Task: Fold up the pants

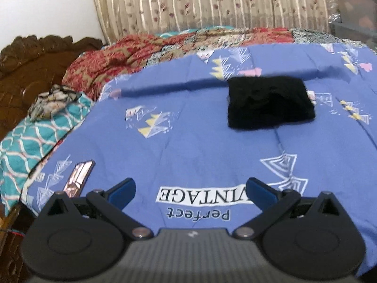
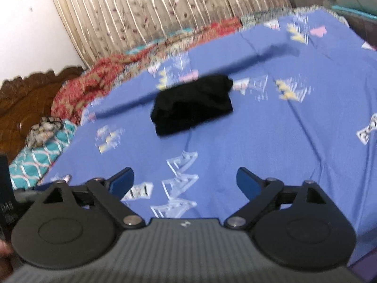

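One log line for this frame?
pants: folded, on bedspread | left tongs: open, empty | right tongs: open, empty

Left claw point(image 1: 190, 189) is held level with its blue fingers point(image 1: 123, 189) spread wide, gripping nothing. Right claw point(image 2: 185, 180) is likewise spread, tilted slightly.

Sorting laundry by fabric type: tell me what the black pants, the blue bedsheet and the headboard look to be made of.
Black pants: soft matte cloth, maybe knit or cotton; no sheen, slumped folded edges, weave too blurred to tell.
Blue bedsheet: thin printed woven fabric, likely cotton or a blend; flat matte surface with creases.
Headboard: carved dark wood with glossy varnish; highlights show on the relief.
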Motion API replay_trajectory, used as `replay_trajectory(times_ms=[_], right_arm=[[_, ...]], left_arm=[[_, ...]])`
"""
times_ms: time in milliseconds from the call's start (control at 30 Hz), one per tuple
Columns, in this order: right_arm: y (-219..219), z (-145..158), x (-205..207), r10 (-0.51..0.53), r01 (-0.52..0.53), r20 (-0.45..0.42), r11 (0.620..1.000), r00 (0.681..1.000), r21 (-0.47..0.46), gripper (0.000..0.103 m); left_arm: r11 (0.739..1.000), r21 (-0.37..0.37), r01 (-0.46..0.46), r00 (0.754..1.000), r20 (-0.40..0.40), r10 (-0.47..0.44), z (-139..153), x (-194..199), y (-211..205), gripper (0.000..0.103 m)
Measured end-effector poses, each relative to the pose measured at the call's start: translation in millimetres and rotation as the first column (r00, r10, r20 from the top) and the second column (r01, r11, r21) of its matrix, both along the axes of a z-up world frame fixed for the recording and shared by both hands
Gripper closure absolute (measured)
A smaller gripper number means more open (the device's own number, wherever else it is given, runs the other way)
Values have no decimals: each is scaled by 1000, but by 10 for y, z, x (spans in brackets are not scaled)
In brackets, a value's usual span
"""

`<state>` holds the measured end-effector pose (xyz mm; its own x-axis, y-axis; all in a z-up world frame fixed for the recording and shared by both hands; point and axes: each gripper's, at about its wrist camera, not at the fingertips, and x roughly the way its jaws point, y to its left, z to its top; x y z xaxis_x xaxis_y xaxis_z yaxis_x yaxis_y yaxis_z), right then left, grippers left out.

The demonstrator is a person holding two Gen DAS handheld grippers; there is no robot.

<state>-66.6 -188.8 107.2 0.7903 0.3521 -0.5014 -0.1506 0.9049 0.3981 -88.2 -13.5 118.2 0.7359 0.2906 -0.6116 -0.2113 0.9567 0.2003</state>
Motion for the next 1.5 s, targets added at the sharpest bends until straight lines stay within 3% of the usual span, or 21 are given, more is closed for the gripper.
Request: replay_trajectory(times_ms=[233,500,1000,1500], right_arm=[[17,221,-110,14,-15,101,1000,995,17,0],[-5,277,-158,-21,18,157,1000,987,23,0],[-74,239,-153,-75,67,136,996,988,59,0],[-101,218,-180,-81,74,133,996,988,52,0]], left_arm=[[999,-4,40,999,18,-40,208,-116,-130,0],[998,24,55,998,-12,-55,160,-155,-223,0],[996,14,88,994,-68,-87,107,-165,-305,0],[995,12,102,993,-54,-102,159,-217,-338,0]])
